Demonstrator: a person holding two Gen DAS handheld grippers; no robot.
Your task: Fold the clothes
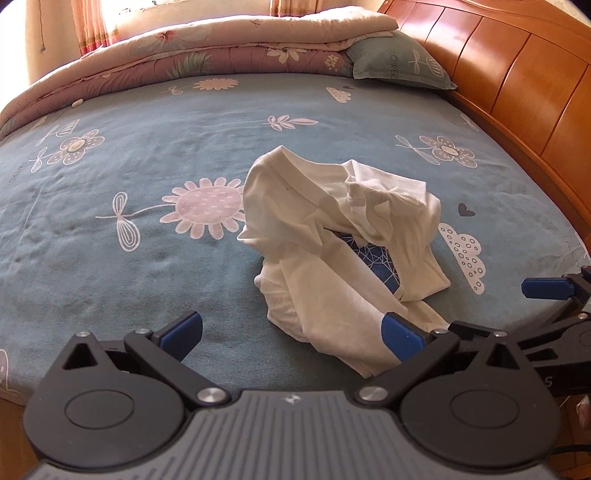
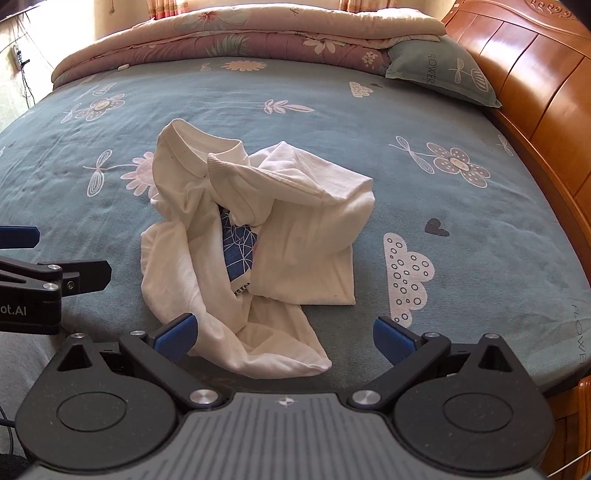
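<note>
We hold left gripper [image 1: 291,338] and right gripper [image 2: 282,336] spread wide, empty. White shirt [image 2: 255,236] lies crumpled mid-bed [image 2: 480,229] (layers tangled). Risk: pinching several layers, dragging the heap.

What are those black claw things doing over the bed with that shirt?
A person is holding two black grippers with blue fingertips, about to fold clothes. A crumpled white T-shirt with a blue print lies in a heap on the blue flowered bedsheet. The left gripper and the right gripper are both open and hover at the near edge of the shirt, holding nothing. No fold has been made yet. A folded pink quilt and a green pillow sit at the far side.
</note>
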